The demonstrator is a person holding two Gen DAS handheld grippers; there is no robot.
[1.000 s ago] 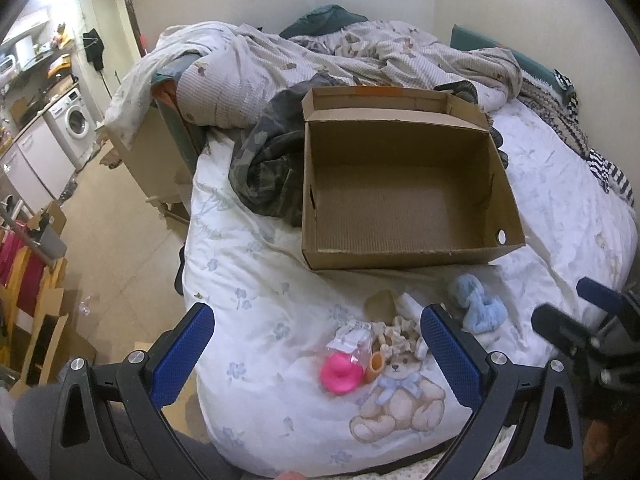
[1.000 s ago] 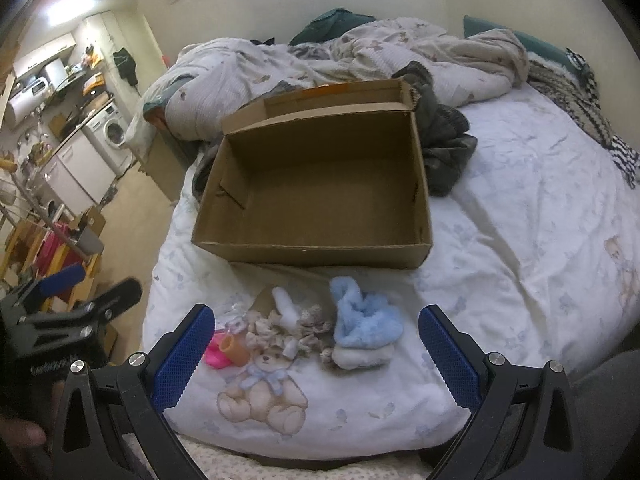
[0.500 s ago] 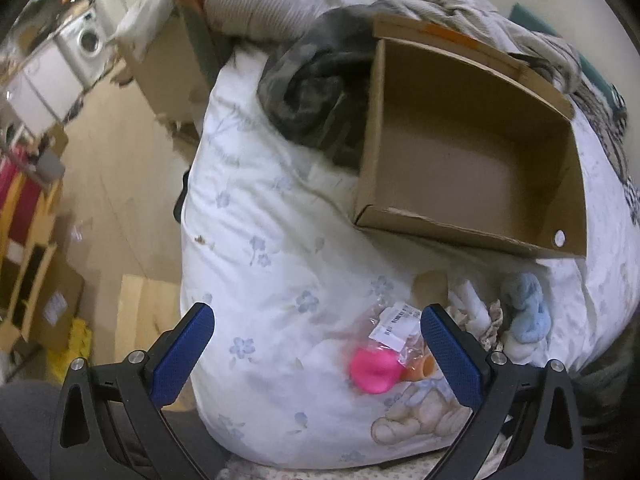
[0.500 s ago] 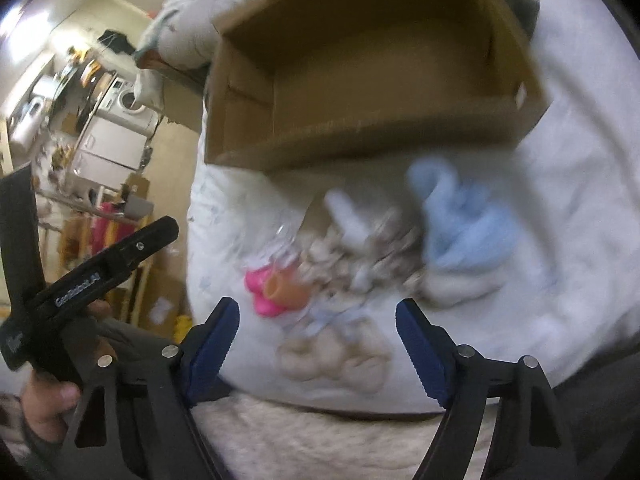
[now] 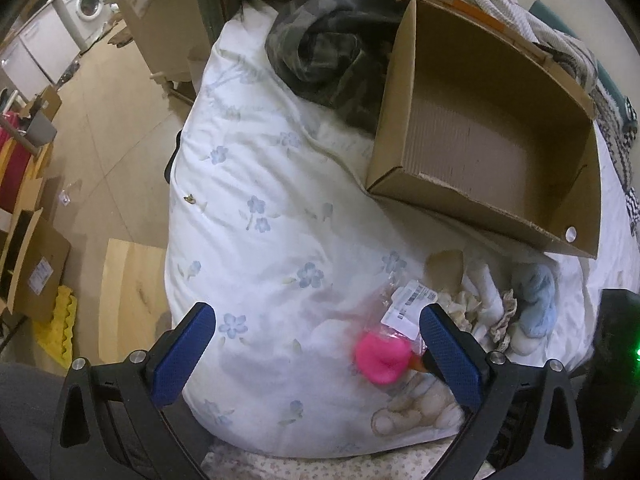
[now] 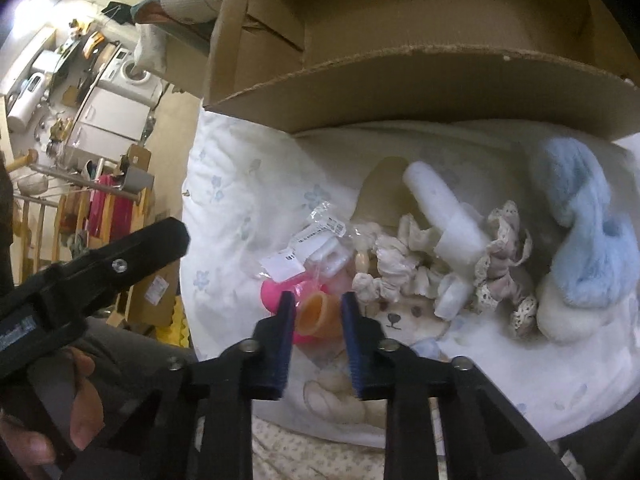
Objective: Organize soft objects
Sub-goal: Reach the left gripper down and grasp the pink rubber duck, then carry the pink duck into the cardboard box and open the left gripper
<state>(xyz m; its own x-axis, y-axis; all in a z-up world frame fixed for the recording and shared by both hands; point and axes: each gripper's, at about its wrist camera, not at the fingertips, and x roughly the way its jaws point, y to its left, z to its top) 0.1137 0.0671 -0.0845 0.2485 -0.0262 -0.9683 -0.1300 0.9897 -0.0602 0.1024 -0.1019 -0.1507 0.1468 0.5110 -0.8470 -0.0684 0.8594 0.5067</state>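
Now, right claw (image 6: 318,314) closing around the orange piece (image 6: 316,314) of a bagged pink toy (image 5: 380,360); the piece sits between the pads, contact not certain. Left claw (image 5: 316,356) stands wide open over the bed (image 5: 256,208), holding nothing, the pink toy just inside its right finger. Toy lies at the bed's near edge beside frilly scrunchies (image 6: 396,268) and a blue plush (image 6: 584,220). Cardboard box (image 5: 492,136) sits empty beyond them on the bed.
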